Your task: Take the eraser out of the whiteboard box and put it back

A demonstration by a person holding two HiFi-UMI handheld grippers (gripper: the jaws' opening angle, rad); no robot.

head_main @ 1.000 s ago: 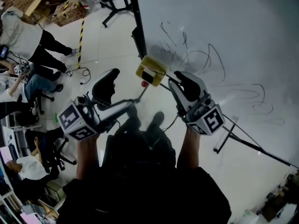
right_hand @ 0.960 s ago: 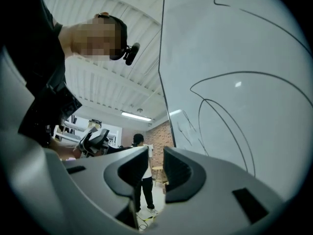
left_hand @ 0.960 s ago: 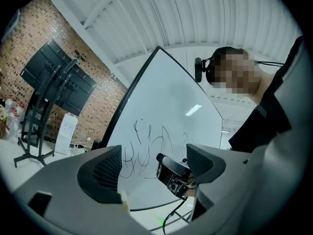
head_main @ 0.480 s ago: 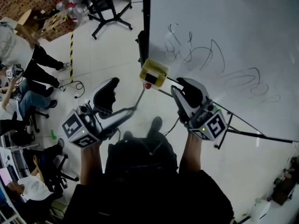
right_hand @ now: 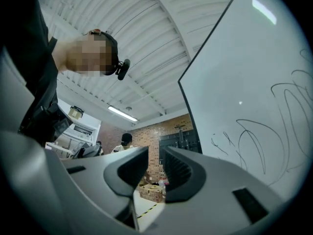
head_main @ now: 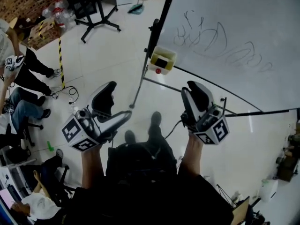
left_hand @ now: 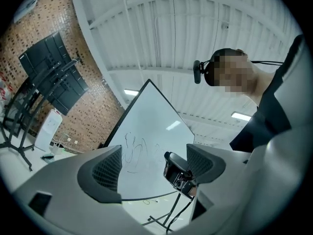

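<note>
Eraser (head_main: 162, 62) lies in box (head_main: 167, 52), well beyond left tool (head_main: 119, 100) and right tool (head_main: 192, 87).

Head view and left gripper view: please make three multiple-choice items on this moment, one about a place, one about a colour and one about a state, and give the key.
1. Where is the small yellow plastic box?
A. On the floor beside an office chair
B. At the lower edge of the white scribbled whiteboard, by its dark post
C. On a cardboard carton by the brick wall

2. What colour is the small round thing just under that box?
A. Blue
B. Red
C. White

3. How do the jaws of the left gripper stand?
A. Wide apart, nothing held
B. Shut on an eraser
C. Shut on a marker pen

Key: 1 B, the head view shows the box at the board's corner. 2 B, it shows plainly red there. 3 A, in the left gripper view the pads stand far apart and grip nothing.
</note>
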